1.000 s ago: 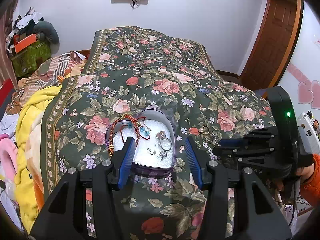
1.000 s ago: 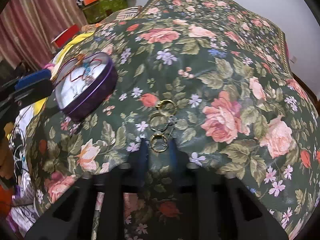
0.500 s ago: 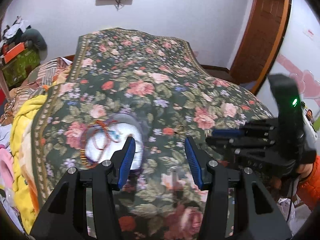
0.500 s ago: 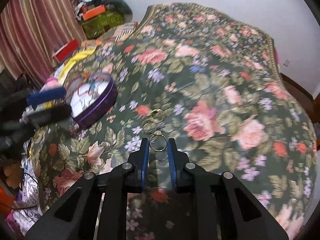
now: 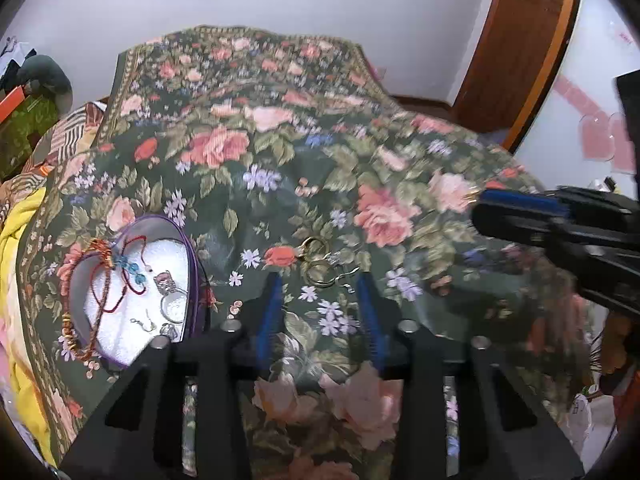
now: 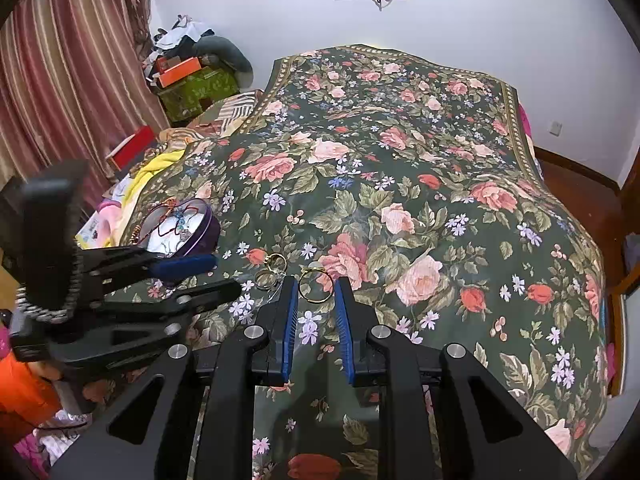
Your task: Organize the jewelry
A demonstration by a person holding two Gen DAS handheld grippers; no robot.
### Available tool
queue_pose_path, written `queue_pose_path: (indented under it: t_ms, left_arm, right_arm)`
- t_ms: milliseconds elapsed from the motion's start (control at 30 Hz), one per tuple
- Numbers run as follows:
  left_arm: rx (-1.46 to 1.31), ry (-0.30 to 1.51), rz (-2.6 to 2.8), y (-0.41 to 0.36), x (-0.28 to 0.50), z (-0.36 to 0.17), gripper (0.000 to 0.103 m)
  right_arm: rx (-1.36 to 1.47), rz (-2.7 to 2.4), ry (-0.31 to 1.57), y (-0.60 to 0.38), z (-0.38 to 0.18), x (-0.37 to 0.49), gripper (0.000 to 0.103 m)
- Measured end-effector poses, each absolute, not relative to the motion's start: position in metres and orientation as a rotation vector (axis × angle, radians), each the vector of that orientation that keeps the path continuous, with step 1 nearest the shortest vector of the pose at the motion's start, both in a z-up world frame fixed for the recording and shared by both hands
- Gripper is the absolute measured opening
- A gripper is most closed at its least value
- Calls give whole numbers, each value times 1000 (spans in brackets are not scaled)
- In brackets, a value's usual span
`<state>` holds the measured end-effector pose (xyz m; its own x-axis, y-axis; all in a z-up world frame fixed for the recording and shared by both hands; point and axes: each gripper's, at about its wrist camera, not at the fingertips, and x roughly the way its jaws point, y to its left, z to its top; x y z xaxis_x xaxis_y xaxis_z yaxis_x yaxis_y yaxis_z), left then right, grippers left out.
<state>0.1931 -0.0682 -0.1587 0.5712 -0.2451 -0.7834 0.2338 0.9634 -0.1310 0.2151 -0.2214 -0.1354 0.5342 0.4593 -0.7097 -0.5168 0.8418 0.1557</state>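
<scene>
The left gripper (image 5: 318,280) hangs over the floral bedspread (image 5: 280,152) with its blue pads spread apart, framing two gold rings (image 5: 316,260) and a small hook earring (image 5: 346,274) that lie loose on the cloth. The purple tin (image 5: 192,264) sits just to their left, holding a red cord bracelet (image 5: 108,280) and silver pieces. The right gripper (image 6: 316,284) has its pads parted, a gold hoop (image 6: 316,280) between the tips; whether they touch it is unclear.
</scene>
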Motion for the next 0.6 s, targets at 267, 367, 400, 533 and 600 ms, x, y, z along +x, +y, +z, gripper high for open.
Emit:
queue_pose_path:
  t_ms: [267,367,400,533,600]
  left_arm:
    - [65,972,-272,-78,205,-184,29]
    - [54,973,-271,-78,210,-185,29]
    - [50,974,-272,-77,212,-186,29]
    - [53,975,-282,-80,221,-188,29]
    - [64,971,-290,-82,223,-188,29]
  right_arm:
    - [-41,607,829,-225,-140,219,17]
    - [-40,612,832,-223,-141,219,17]
    - [-40,614,832,-223,-141,219,17]
    - [-38,616,834,-222,-142,220,17]
    - [-35,616,837,-222,-143,220,17]
